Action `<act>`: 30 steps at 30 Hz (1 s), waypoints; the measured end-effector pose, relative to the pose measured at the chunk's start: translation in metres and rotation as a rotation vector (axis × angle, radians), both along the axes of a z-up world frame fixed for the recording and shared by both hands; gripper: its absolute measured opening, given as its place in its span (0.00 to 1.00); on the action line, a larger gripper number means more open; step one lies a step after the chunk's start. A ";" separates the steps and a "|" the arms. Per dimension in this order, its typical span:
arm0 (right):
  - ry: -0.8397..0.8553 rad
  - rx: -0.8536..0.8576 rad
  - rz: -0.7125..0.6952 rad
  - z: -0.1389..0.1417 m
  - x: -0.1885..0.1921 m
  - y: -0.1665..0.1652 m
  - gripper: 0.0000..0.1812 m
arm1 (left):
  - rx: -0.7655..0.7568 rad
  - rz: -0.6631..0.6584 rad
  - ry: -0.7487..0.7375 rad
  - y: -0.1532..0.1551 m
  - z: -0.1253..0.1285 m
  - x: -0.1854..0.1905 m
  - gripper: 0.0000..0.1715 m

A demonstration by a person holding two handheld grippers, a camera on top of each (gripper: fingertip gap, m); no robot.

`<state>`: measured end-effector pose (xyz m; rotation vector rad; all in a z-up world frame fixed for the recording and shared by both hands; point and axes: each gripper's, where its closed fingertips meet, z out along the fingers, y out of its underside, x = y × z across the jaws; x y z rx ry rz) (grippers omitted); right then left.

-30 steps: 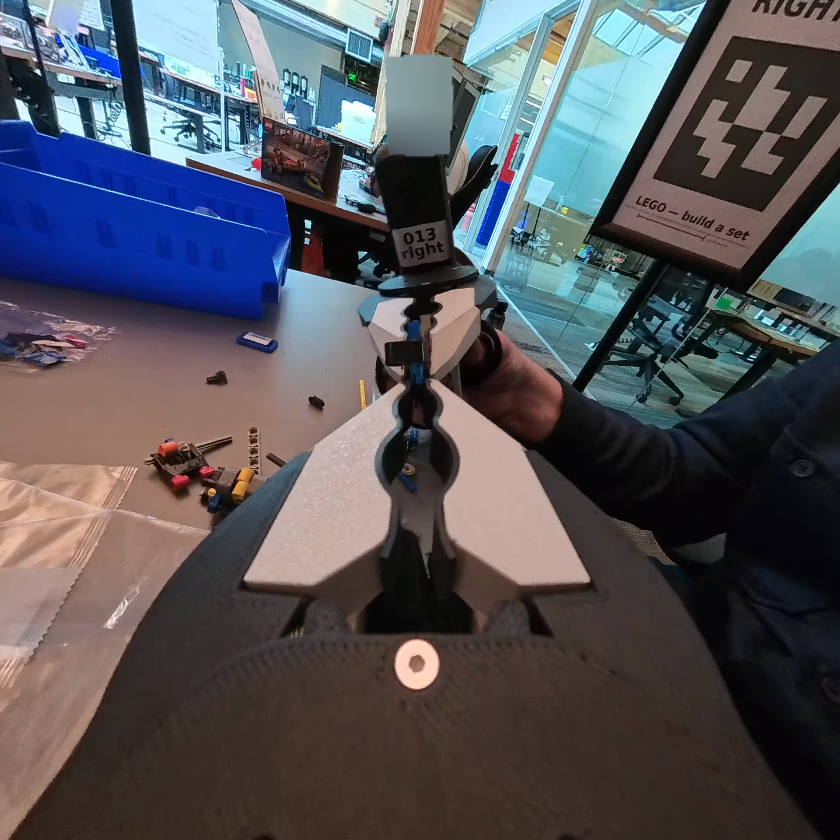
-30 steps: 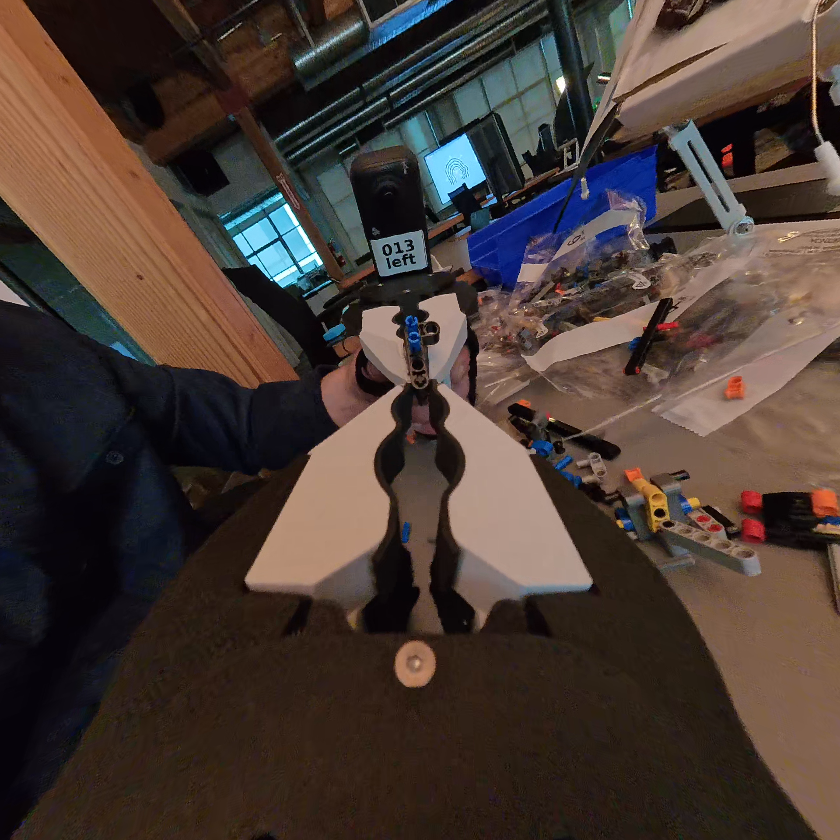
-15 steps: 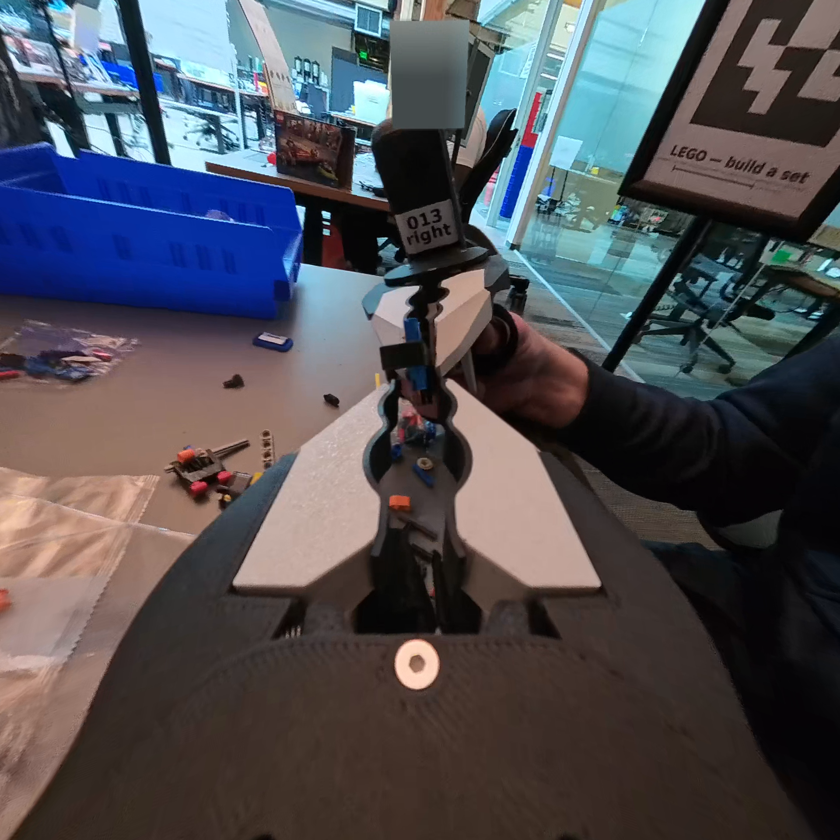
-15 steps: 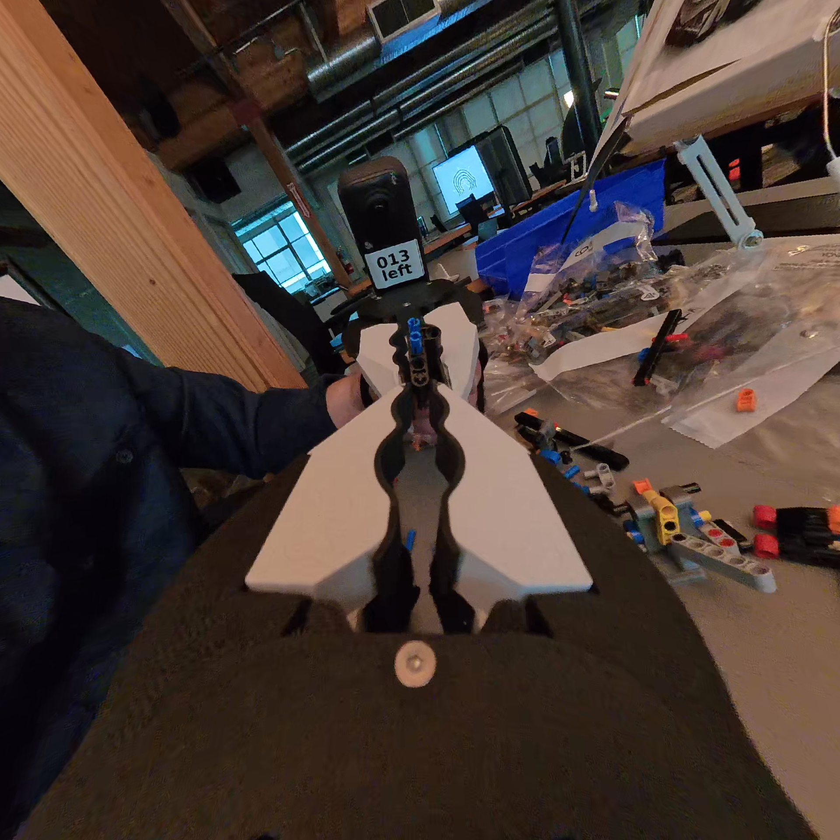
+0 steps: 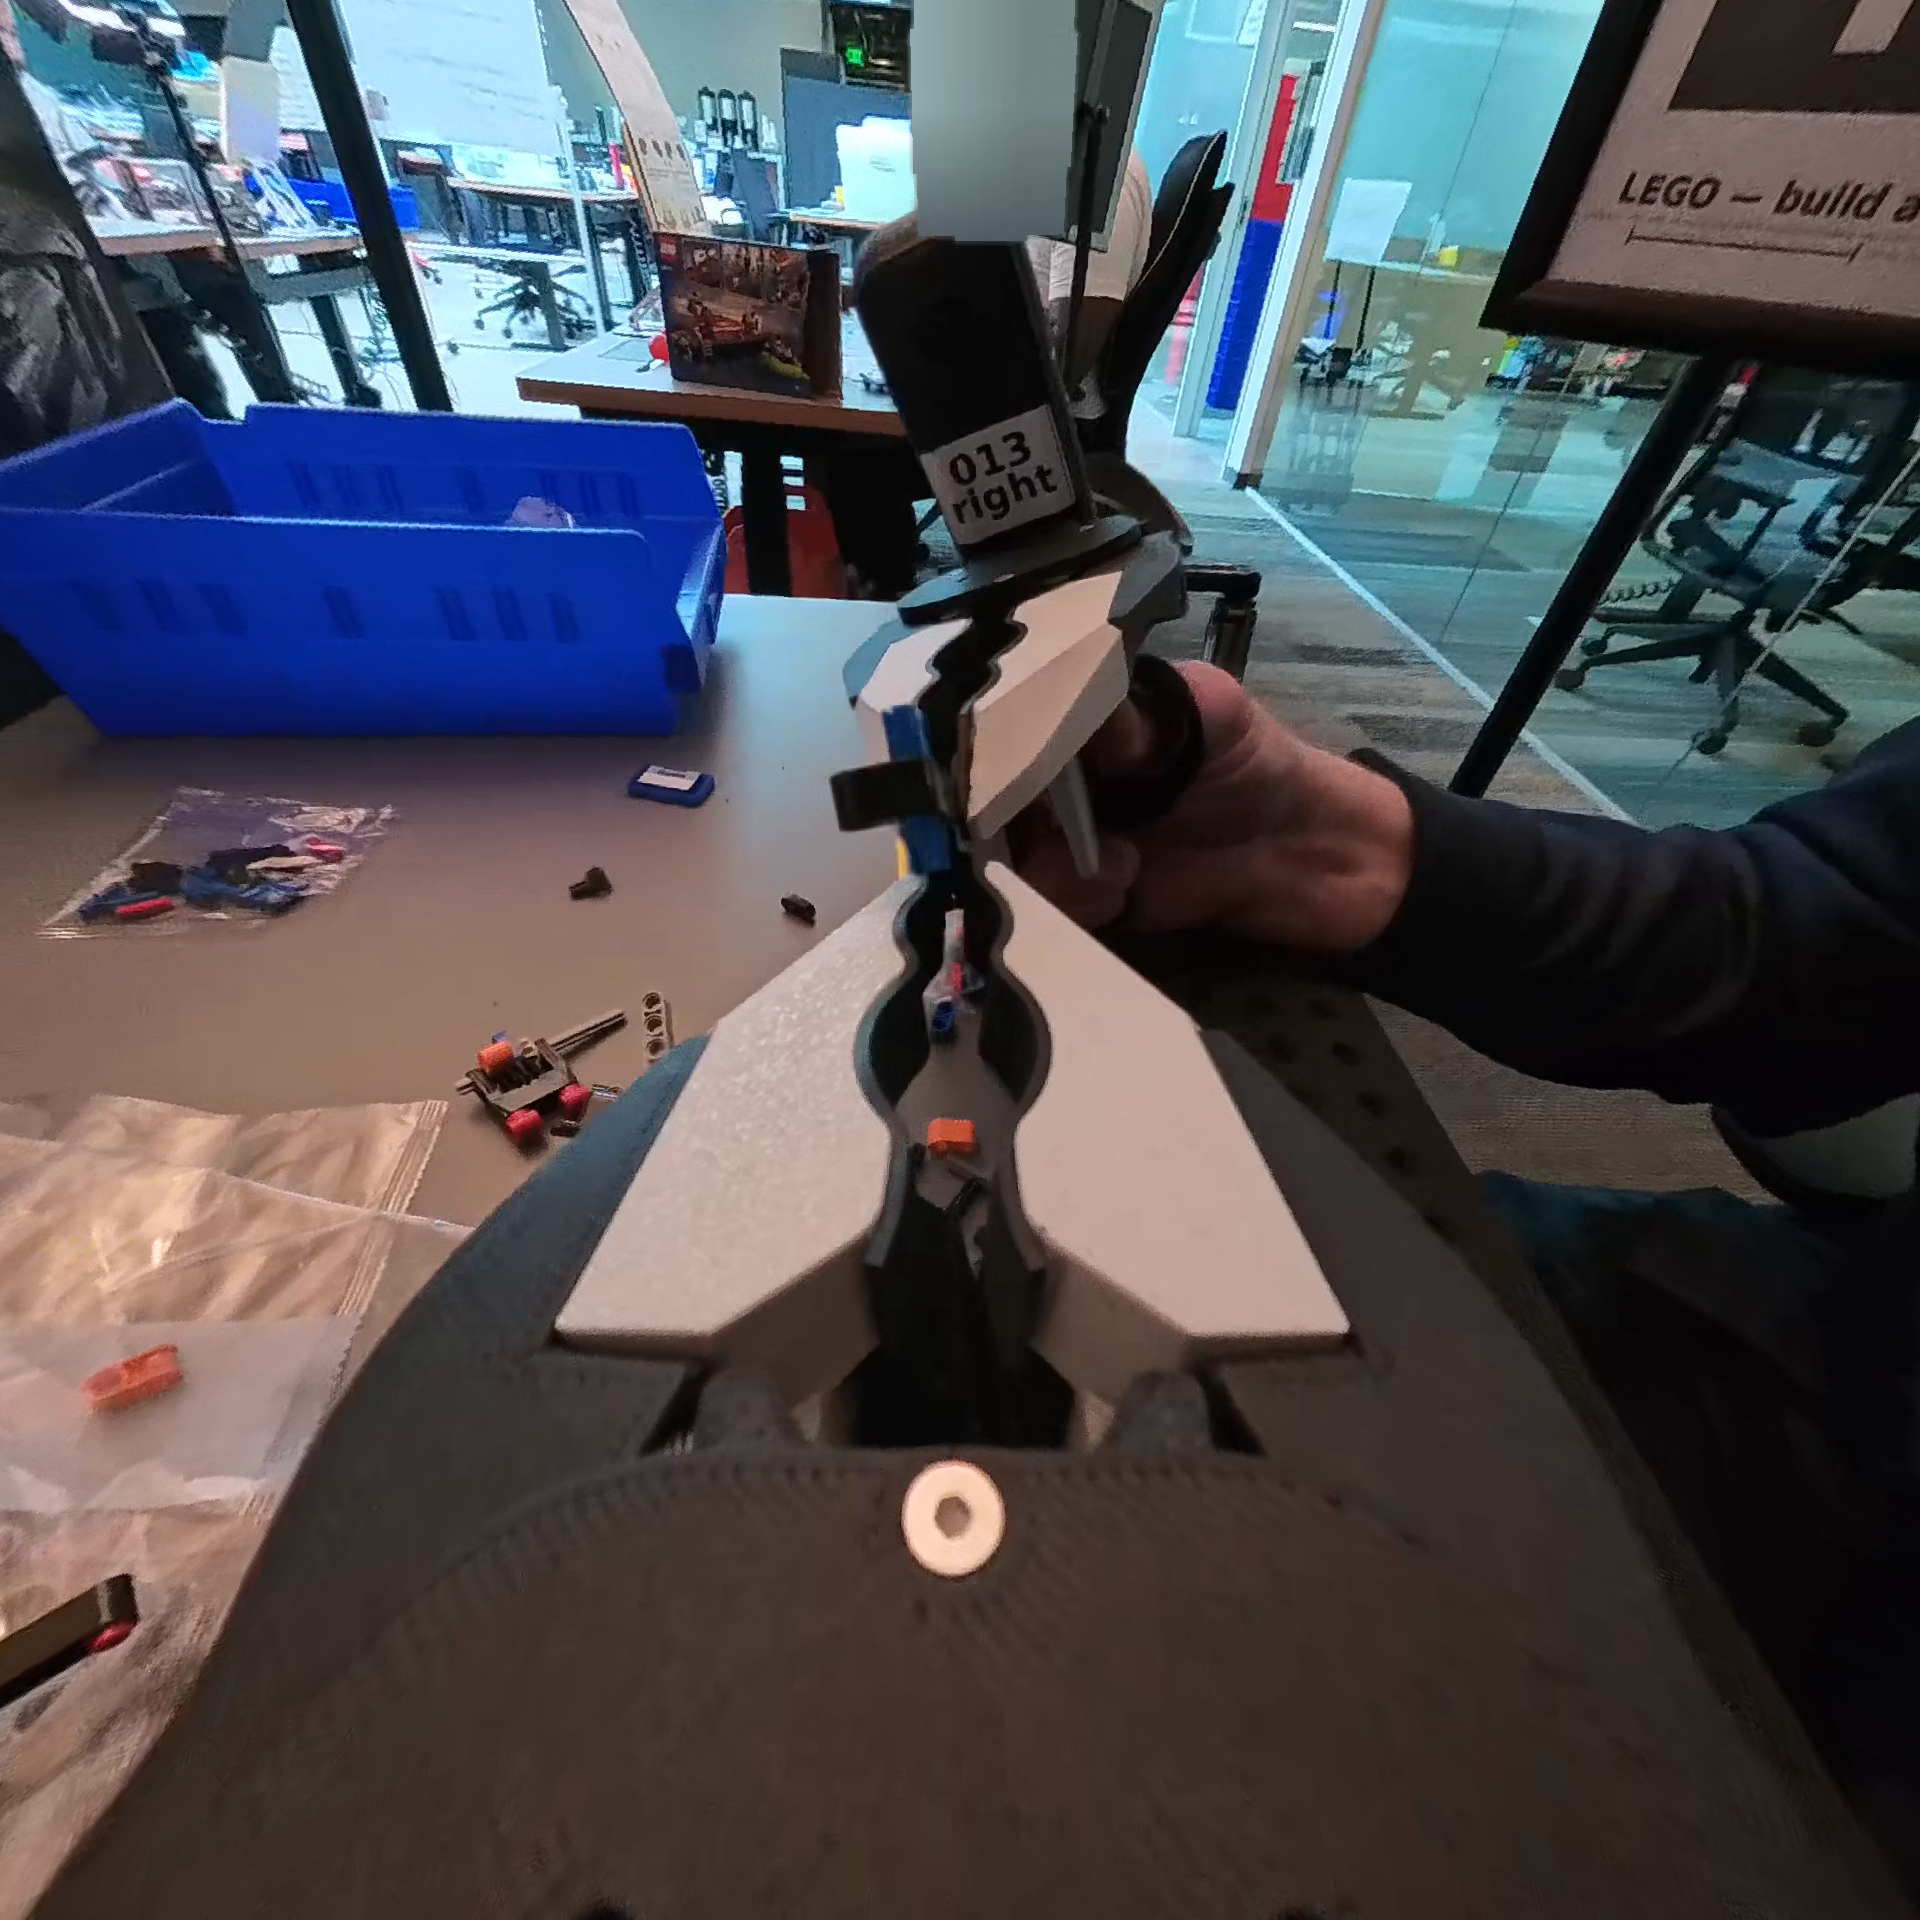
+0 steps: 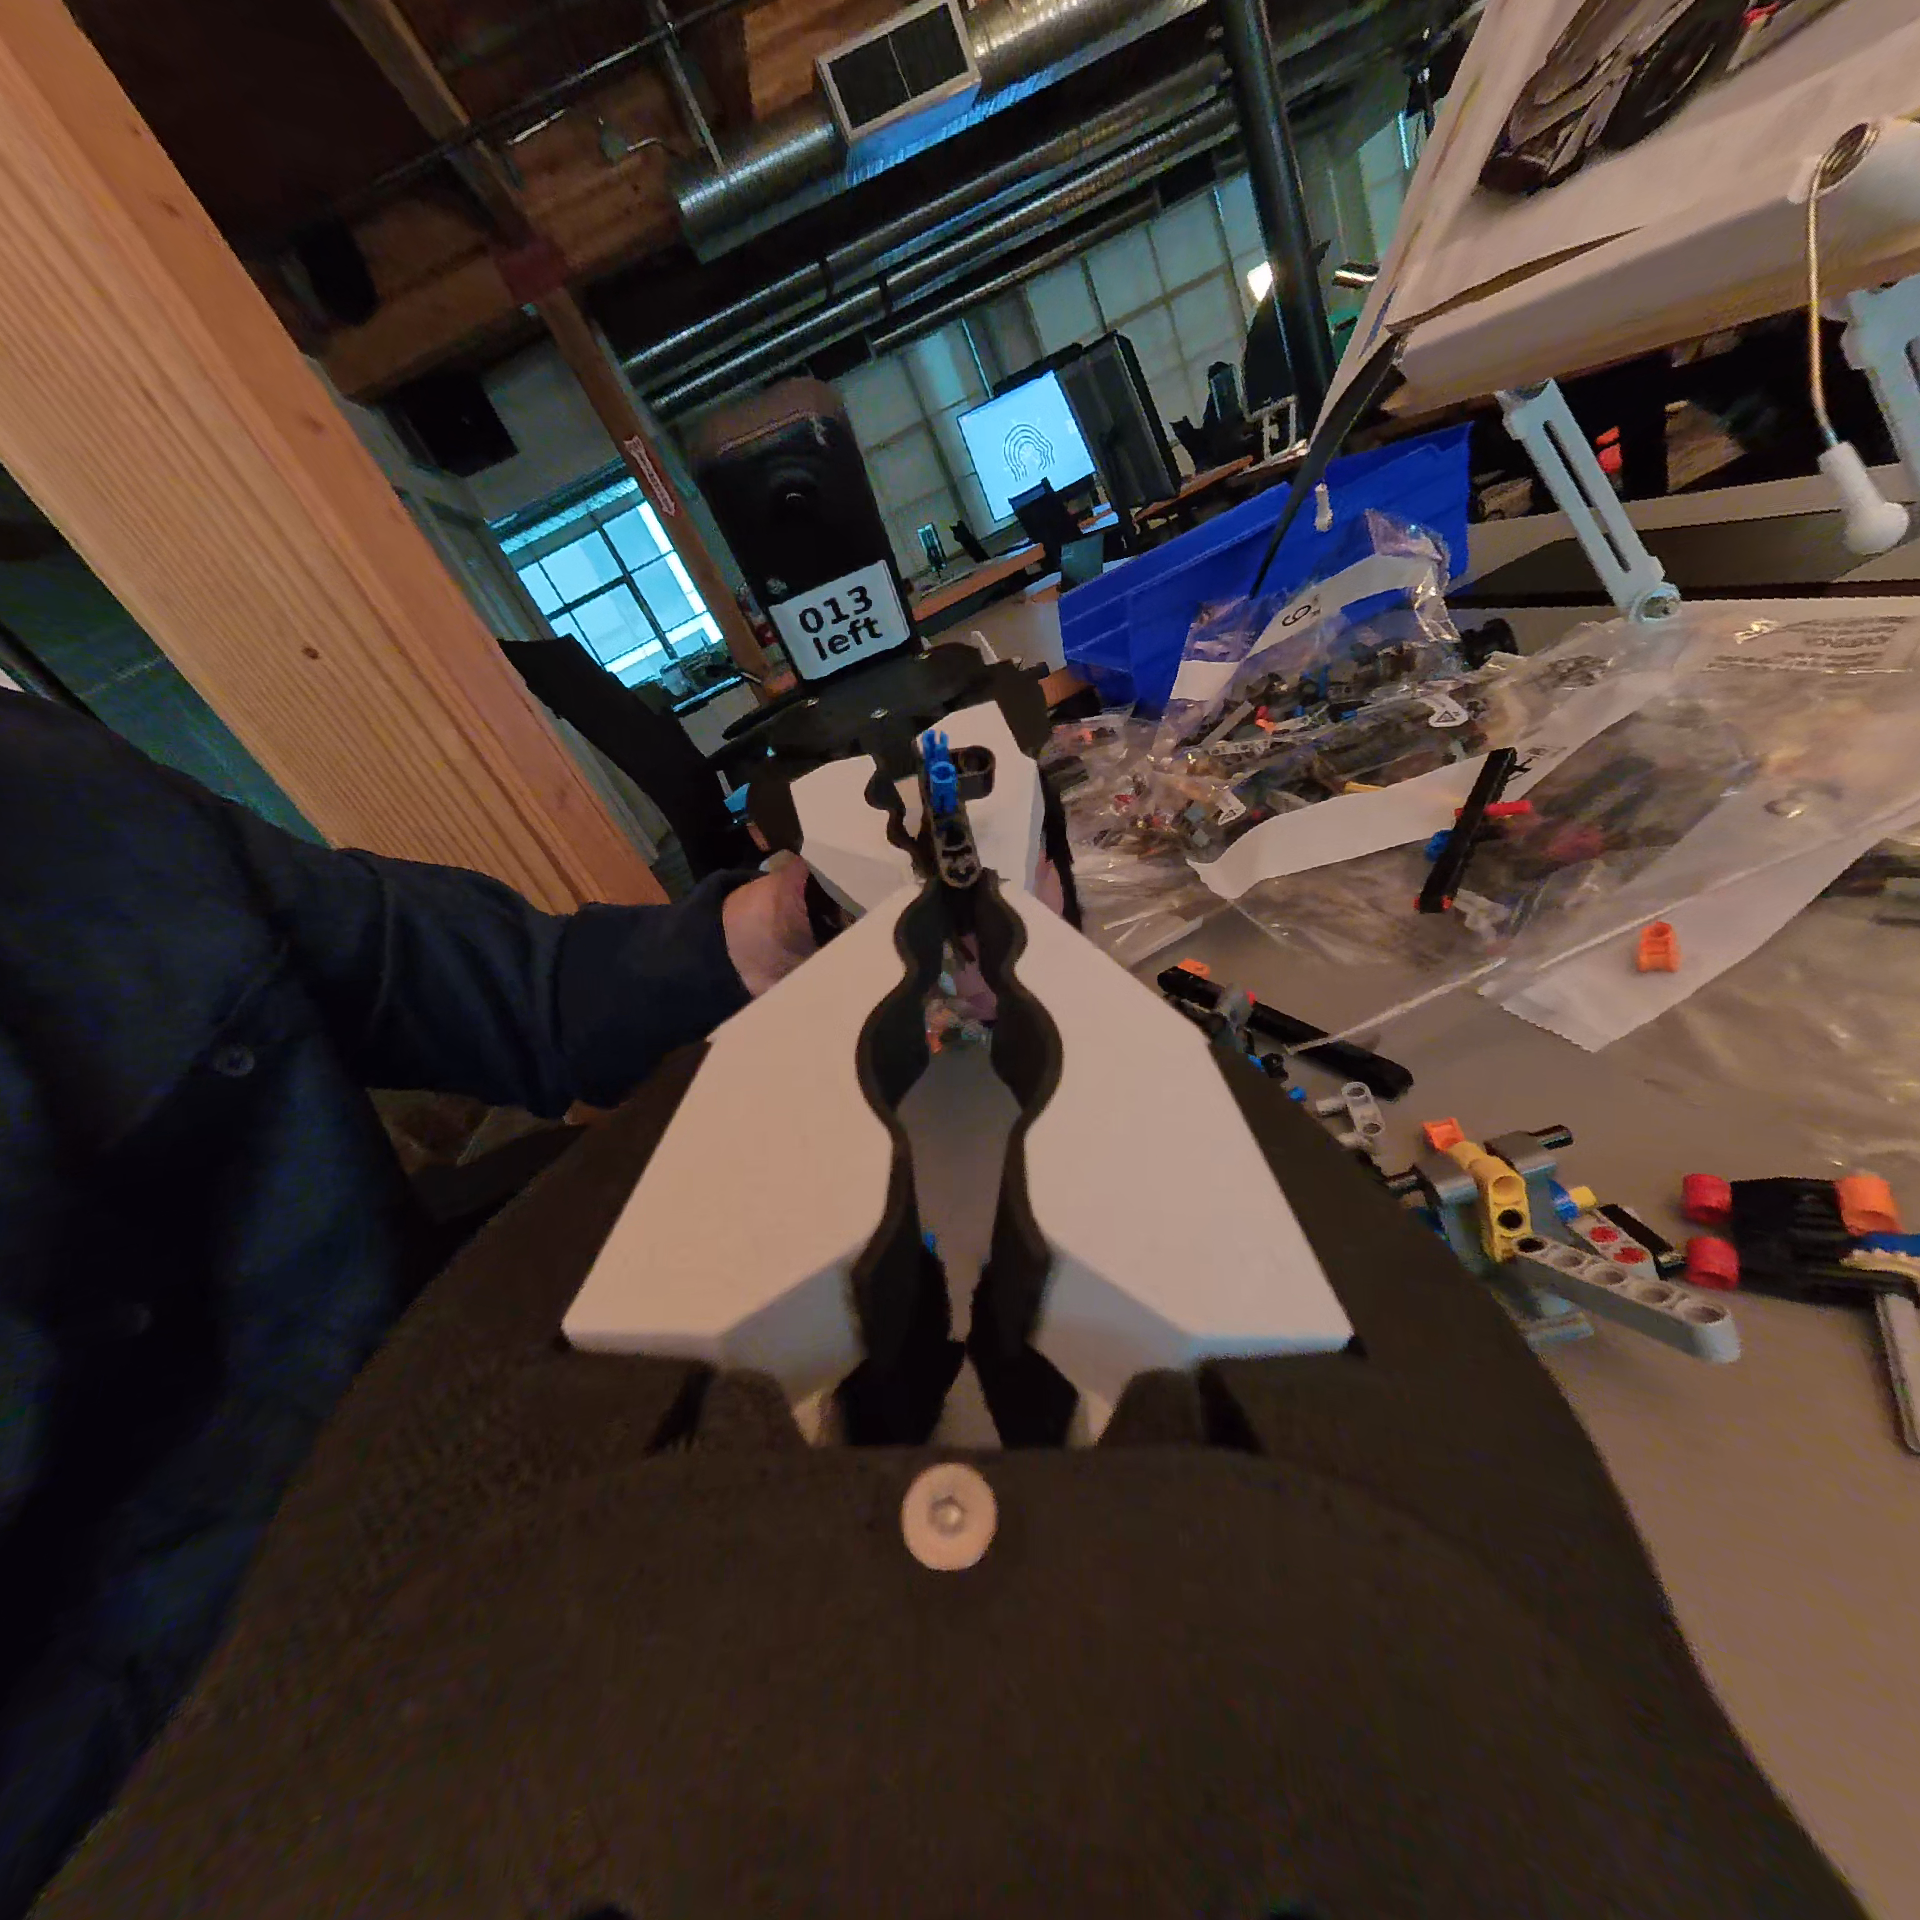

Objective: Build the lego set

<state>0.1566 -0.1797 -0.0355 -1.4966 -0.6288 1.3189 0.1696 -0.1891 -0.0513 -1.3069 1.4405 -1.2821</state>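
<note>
Left wrist view: the left gripper (image 5: 951, 914), jaws nearly closed, meets at frame centre the right gripper (image 5: 940, 821), whose jaws pinch a blue pin with black connector (image 5: 906, 792).

Right wrist view: the right gripper (image 6: 954, 883) tips clamp the same small assembly (image 6: 948, 805) at upper centre. Misaligned pushing could likely twist the pin free, dropping it onto the worktop (image 6: 1766, 1475) among loose parts (image 6: 1558, 1226).

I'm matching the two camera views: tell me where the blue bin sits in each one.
Left wrist view: blue bin upper left, at the table's far side.
Right wrist view: upper right of centre, behind the bags of parts.
Shared landmark: the black assembly with red and orange pieces.
</note>
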 end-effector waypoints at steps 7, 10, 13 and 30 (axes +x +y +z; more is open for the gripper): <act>0.042 -0.010 0.011 0.003 0.002 -0.001 0.01 | 0.076 0.039 0.000 0.000 0.003 0.000 0.02; 0.032 -0.002 0.017 0.002 0.000 -0.002 0.02 | 0.078 0.031 0.005 -0.001 0.003 -0.003 0.02; 0.013 0.008 0.027 0.001 -0.002 -0.004 0.02 | 0.096 0.026 0.018 -0.002 0.003 -0.007 0.02; -0.232 0.114 -0.138 -0.020 -0.007 0.003 0.11 | 0.094 0.075 0.121 0.013 -0.018 -0.029 0.02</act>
